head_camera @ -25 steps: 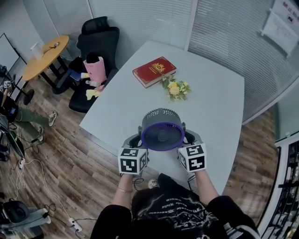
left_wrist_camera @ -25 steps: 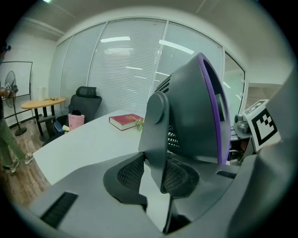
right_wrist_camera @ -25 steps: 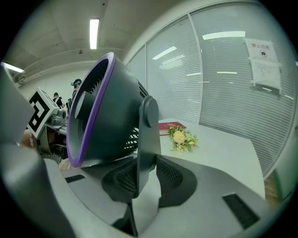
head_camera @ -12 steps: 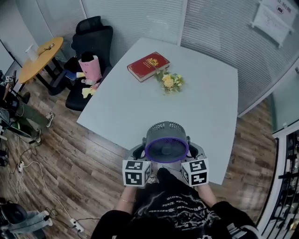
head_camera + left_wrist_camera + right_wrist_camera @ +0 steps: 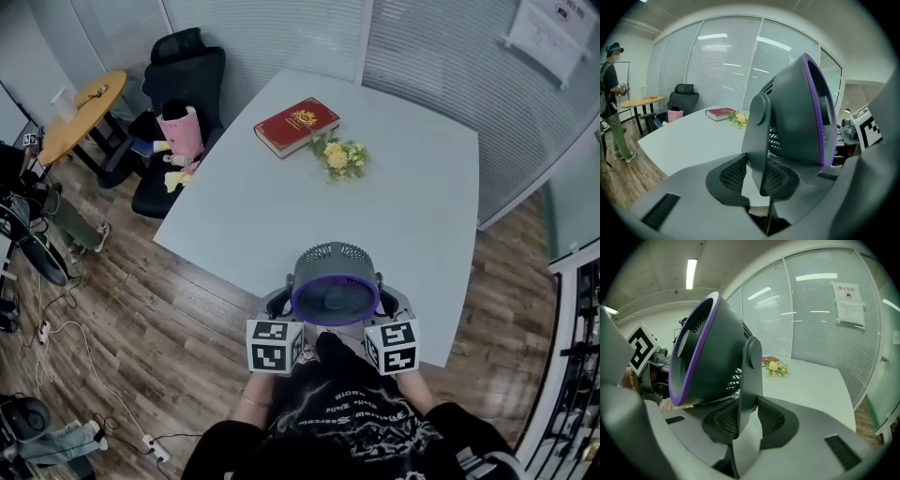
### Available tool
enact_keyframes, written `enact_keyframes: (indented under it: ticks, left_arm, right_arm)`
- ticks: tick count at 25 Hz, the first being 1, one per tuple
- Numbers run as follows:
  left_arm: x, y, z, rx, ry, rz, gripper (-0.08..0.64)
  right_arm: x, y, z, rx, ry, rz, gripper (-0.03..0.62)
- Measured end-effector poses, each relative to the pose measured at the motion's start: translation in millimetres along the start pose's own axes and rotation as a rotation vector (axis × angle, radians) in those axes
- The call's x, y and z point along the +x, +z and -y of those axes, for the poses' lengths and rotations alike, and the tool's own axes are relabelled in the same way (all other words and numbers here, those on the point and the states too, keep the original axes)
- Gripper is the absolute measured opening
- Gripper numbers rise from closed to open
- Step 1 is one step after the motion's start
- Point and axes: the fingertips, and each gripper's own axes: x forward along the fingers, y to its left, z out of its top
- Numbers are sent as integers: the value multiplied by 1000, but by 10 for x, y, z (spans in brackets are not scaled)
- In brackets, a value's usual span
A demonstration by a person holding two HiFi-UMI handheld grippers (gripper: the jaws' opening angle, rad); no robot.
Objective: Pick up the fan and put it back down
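I hold the grey fan (image 5: 330,284) with the purple rim between both grippers at the near edge of the white table (image 5: 281,216), its face tilted up toward the head camera. The left gripper (image 5: 279,303) is clamped on the left upright of the fan's stand (image 5: 758,136). In the left gripper view its mesh pads press that upright from both sides (image 5: 757,176). The right gripper (image 5: 385,301) has the opposite upright pinched the same way, its jaws closed on the grey bar in the right gripper view (image 5: 747,414). The fan's drum (image 5: 705,355) hangs between the two uprights. I cannot tell from any view whether the fan's base touches the tabletop.

Farther across the table lies a red book (image 5: 296,126), with a small bunch of yellow flowers (image 5: 339,157) just beside it. Both are well apart from the fan. Past the table's far left corner stands a black office chair (image 5: 183,80) with a pink bag (image 5: 184,133) on it, near a round wooden table (image 5: 80,111). A person (image 5: 611,89) stands at the left of the left gripper view.
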Motion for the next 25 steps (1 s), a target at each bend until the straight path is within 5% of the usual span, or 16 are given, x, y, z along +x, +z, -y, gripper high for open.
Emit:
enact_keyframes:
  ticks: [25]
  left_arm:
    - [648, 500, 405, 133, -100, 6, 75]
  right_arm:
    - [20, 167, 766, 61, -128, 46, 90]
